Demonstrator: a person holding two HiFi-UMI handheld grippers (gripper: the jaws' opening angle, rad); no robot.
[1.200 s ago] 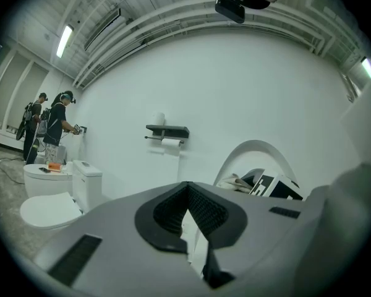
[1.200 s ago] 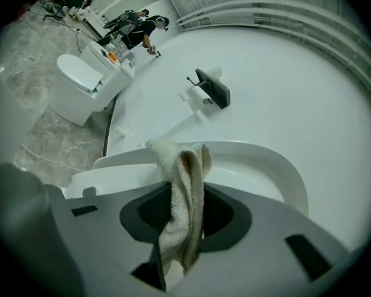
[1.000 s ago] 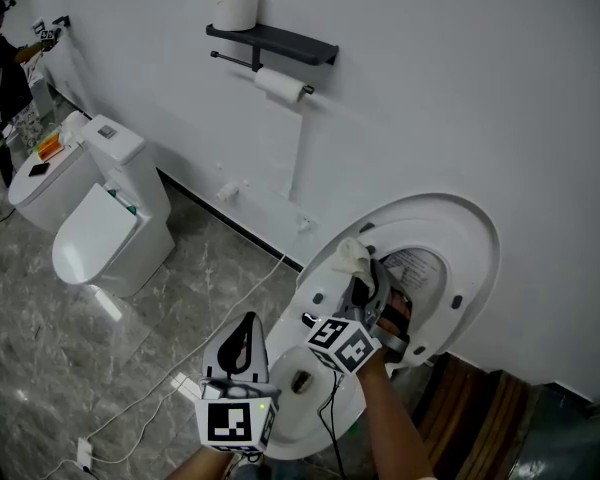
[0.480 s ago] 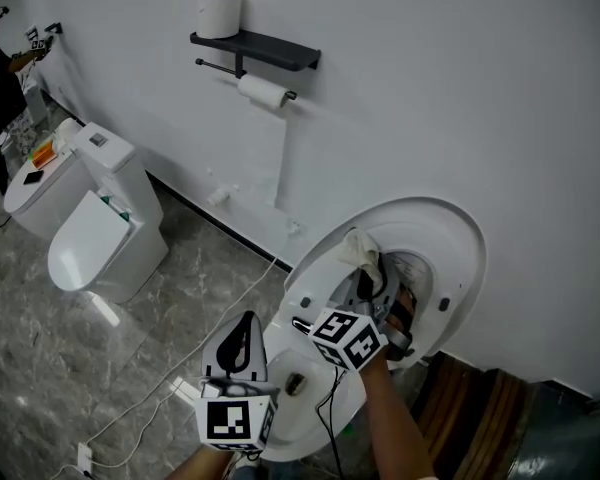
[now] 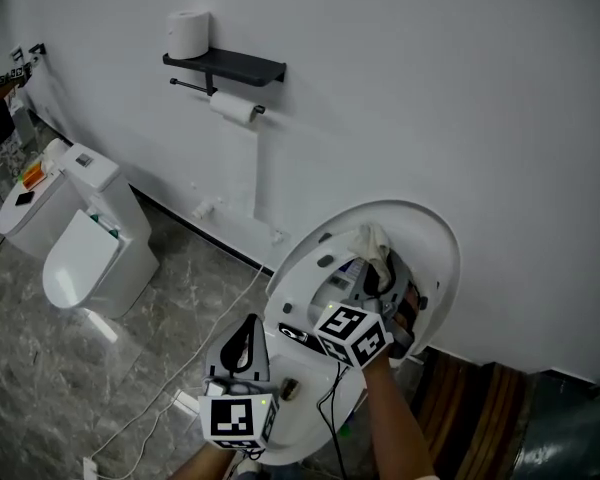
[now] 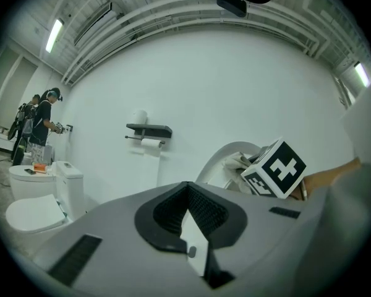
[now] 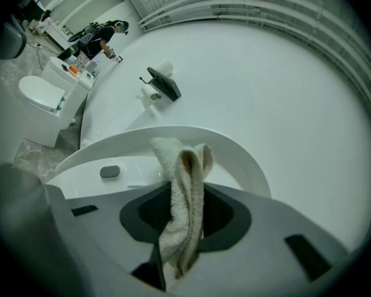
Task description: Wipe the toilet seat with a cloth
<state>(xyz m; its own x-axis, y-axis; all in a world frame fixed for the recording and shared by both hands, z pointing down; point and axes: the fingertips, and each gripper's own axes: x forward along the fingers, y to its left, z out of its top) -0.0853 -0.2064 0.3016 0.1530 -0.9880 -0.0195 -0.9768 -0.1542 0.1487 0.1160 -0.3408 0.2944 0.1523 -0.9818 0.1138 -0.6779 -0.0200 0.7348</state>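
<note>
cloth [image 7: 184,184]: beige terry, bunched, at the top rim of the raised seat [image 5: 435,258]
seat: tipped up against the wall
right gripper [image 7: 184,228]: jaws clamped on cloth, pointing roughly level at seat
left gripper [image 6: 188,218]: jaws together, nothing between, level, low beside bowl [image 5: 305,408]
writing: cube [image 5: 352,333] shows only black-white squares

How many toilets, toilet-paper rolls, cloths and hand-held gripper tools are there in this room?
Toilets: 3, the near toilet and two far toilets
Paper rolls: 2, the shelf roll and the holder roll
Cloths: 1, the cloth
Grippers: 2, the left gripper and the right gripper
Total: 8
</note>
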